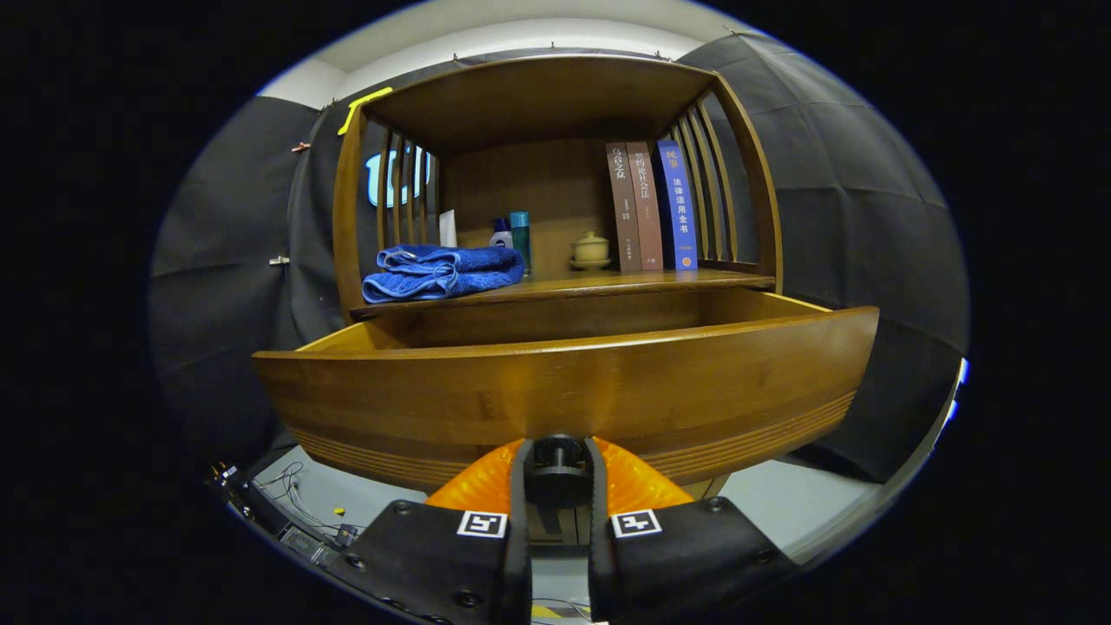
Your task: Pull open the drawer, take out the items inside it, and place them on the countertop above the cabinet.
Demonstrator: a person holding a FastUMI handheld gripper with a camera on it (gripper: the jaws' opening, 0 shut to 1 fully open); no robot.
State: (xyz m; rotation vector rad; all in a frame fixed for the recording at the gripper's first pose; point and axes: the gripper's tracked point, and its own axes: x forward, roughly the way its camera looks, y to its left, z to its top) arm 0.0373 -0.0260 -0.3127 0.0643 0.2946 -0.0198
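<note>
Clamping the dark round knob [557,460] on the drawer [564,391], the gripper [558,464] has both fingers pressed against the knob's sides, the jaws drawn in narrow around it. The knob sits right between the fingertips, at the lower middle of the drawer's curved wooden front. That front stands directly ahead of the fingers, pulled out from the cabinet so its open top shows just above and beyond them; the inside walls are visible, but whatever lies in the drawer is hidden behind the front panel.

Beyond the drawer and higher up is the countertop [608,282], a wooden shelf surface under a slatted wooden frame. On it, ahead and to the left of the fingers, lies a folded blue towel [438,271]. Behind the towel stand a small white-and-blue bottle [501,234] and a teal bottle [520,233], close together. Further right sits a small pale lidded pot [590,250], and just beside it three upright books [651,207], two brown and one blue.

Below the fingers to the left, cables [295,503] lie on the grey floor.
</note>
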